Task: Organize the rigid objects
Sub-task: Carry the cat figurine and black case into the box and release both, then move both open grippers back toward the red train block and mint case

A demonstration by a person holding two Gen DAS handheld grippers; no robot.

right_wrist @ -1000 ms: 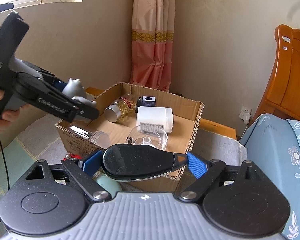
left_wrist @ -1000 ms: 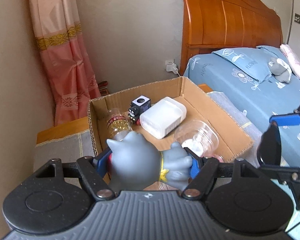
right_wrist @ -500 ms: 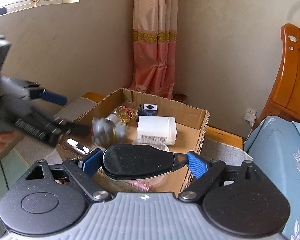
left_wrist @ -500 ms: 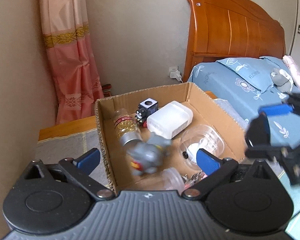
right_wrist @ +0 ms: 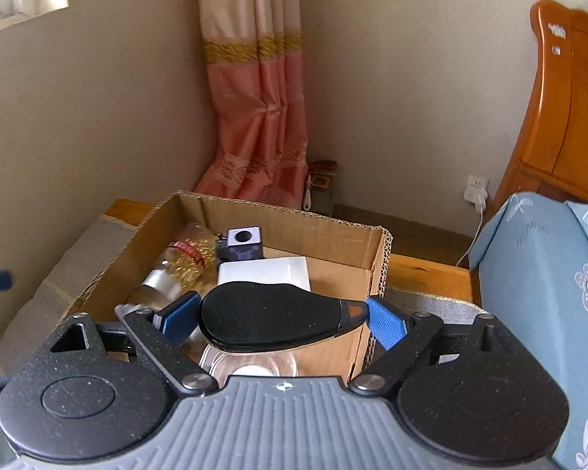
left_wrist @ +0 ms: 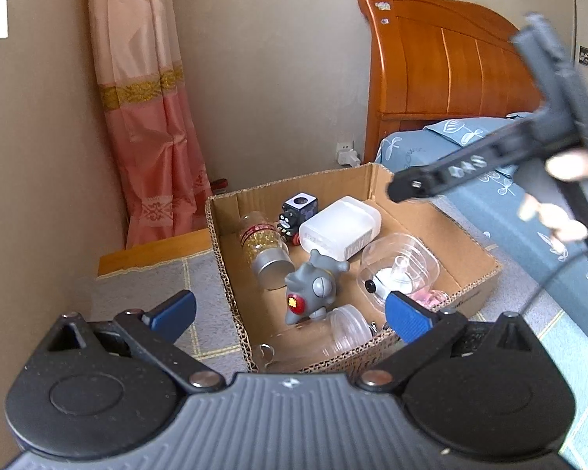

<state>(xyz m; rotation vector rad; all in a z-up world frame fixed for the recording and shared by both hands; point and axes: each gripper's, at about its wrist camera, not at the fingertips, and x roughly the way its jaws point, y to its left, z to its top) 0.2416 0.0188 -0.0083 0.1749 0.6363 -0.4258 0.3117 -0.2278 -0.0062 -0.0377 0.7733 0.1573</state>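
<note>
A grey checked mat [left_wrist: 145,286] is lying over a low wooden platform [left_wrist: 153,248], w/ beige walls meeting in a corner where a pink curtain [left_wrist: 153,125] is hanging. A wooden headboard [left_wrist: 443,74] and a bed w/ a blue flowered cover [right_wrist: 548,274] are sitting to the right, and a white wall plug [right_wrist: 476,192] is showing near the headboard. A cardboard box [left_wrist: 470,243] is sitting open on the mat, holding several things: a bottle of yellow bits [left_wrist: 264,246] is lying on its side by the left wall; a small black cube toy [left_wrist: 298,213] is standing at the back; a white plastic tub [left_wrist: 339,227] is lying just beside the cube; a grey toy figure [left_wrist: 311,290] is lying on the box floor in the middle, touching the bottle's cap end; a clear round-cornered container [left_wrist: 398,270] is sitting to the right; a clear jar [left_wrist: 333,335] is lying at the near wall. The left claw [left_wrist: 290,313] is hanging over the near edge of the box, fingers wide apart w/ nothing btwn them. The right claw [right_wrist: 282,319] is hovering over the box too, clamped on a black pear-shaped gadget [right_wrist: 270,319] held crosswise btwn the blue pads [right_wrist: 384,323]; in the left view it is reaching in from the right above the box, gripped by a hand [left_wrist: 568,192].
</note>
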